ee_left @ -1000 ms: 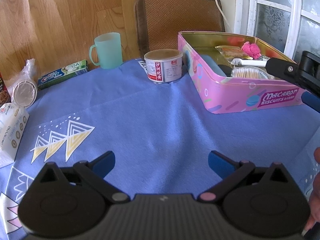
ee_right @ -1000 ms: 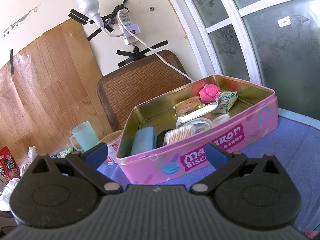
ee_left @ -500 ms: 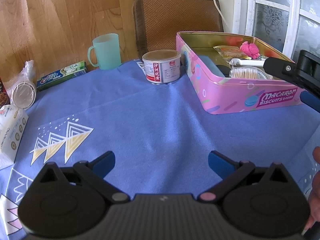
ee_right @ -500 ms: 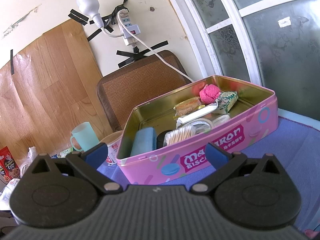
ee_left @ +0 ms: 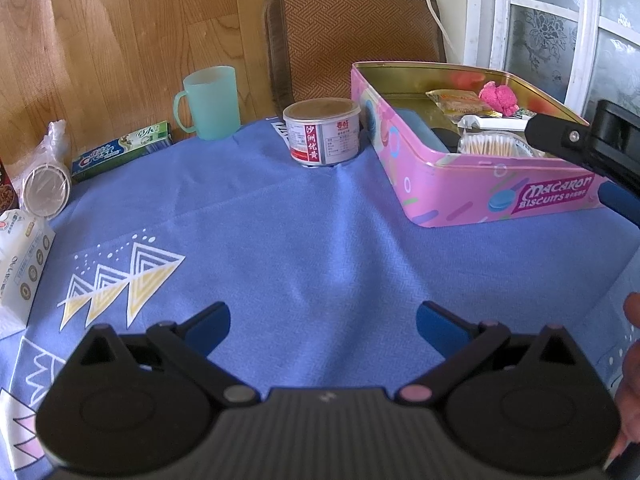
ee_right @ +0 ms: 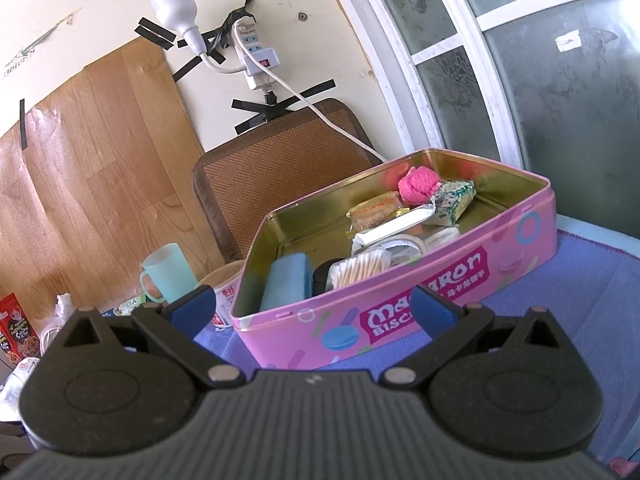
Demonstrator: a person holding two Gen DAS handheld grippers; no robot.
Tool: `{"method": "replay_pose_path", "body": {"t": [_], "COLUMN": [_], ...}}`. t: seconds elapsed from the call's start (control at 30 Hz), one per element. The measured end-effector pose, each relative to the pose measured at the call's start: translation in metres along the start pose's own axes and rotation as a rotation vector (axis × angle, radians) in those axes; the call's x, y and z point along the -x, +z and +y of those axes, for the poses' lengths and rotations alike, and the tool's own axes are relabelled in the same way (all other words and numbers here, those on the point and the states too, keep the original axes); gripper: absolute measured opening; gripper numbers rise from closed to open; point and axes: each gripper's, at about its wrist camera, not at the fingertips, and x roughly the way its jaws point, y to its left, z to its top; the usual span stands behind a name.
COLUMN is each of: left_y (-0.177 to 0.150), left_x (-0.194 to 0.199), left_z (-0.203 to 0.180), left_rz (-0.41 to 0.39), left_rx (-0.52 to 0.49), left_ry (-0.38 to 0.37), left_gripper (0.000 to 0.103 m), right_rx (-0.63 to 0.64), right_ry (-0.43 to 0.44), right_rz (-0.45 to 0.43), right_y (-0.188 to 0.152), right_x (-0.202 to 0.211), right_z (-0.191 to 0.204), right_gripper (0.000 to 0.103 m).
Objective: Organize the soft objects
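A pink biscuit tin [ee_left: 460, 196] [ee_right: 400, 312] stands open on the blue tablecloth [ee_left: 300, 240]. Inside it lie a pink soft ball [ee_left: 498, 97] [ee_right: 418, 186], a blue sponge-like block [ee_right: 288, 282], a tub of cotton swabs [ee_left: 490, 146] [ee_right: 360, 266], a snack packet [ee_right: 374, 212] and a white wrapped item [ee_right: 394, 230]. My left gripper [ee_left: 323, 322] is open over bare cloth, well short of the tin. My right gripper [ee_right: 314, 306] is open just in front of the tin's near wall; it also shows at the right edge of the left wrist view, right gripper [ee_left: 588, 148].
A teal mug [ee_left: 210, 98], a labelled can [ee_left: 322, 132], a toothpaste box [ee_left: 122, 150], a bagged round item [ee_left: 46, 188] and a white packet [ee_left: 20, 264] stand along the cloth's far and left sides. A brown chair back [ee_left: 354, 40] rises behind. A hand [ee_left: 632, 380] shows at right.
The left wrist view has shifted slightly, so the tin and can sit a little further left and higher. The right gripper has stayed still.
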Motion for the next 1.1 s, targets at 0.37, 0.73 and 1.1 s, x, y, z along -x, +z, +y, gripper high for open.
{"method": "replay_pose_path", "body": {"t": [0.37,0.73,1.1], "left_y": [-0.0011,-0.0015,-0.0017], "left_x": [0.001,0.002,0.0032], "left_z": [0.0022,0.0026,0.0026], "left_rz": [-0.005,-0.009,-0.014], "left_rx": [0.002,0.005,0.006], "left_ry": [-0.01,-0.014,-0.017], "left_gripper": [0.103,0.103,0.103], "right_rx": [0.0,0.0,-0.001], "right_ry": [-0.001,-0.001,0.0], "right_rz": [0.001,0.001,0.001], "right_y": [-0.0008,-0.0011,-0.0009], "right_x": [-0.0001,0.0002,0.0003], "right_z": [0.0002,0.0002,-0.0001], "right_gripper": [0.103,0.103,0.103]}}
